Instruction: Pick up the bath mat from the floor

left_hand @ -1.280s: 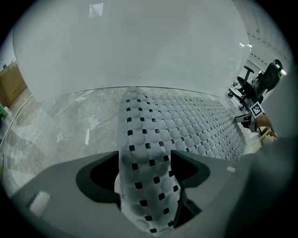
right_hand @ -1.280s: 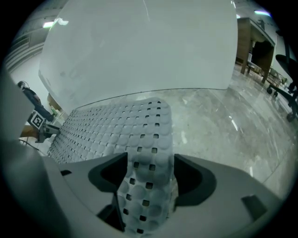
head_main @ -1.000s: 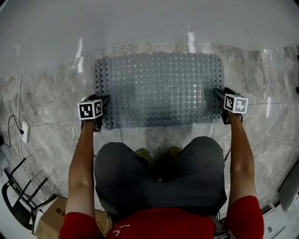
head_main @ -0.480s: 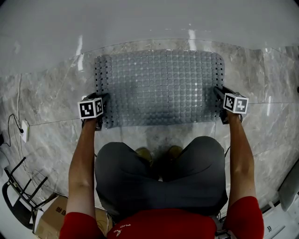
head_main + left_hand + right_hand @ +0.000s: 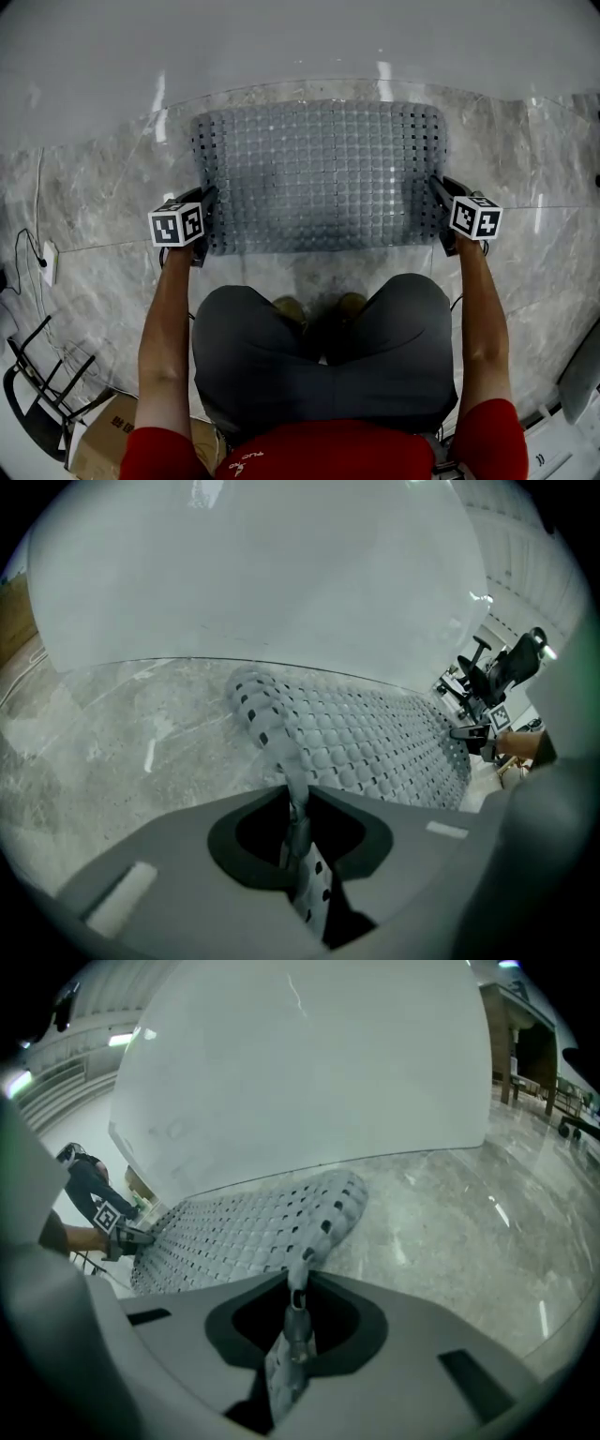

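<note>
Two ends of the mat [image 5: 319, 178] pinched.
Left gripper [image 5: 294, 810] and right gripper [image 5: 297, 1305] jaws are closing on its edges; lift both evenly.

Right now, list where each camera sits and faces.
Head view: on the head, facing steeply down at the bath mat; forearms, lap, left gripper, right gripper show.
Left gripper view: on that gripper, facing across the mat; its closing jaws pinch the mat's edge.
Right gripper view: same, from the opposite edge, jaws closing on it.
Shared: each gripper view shows the other gripper.
</note>
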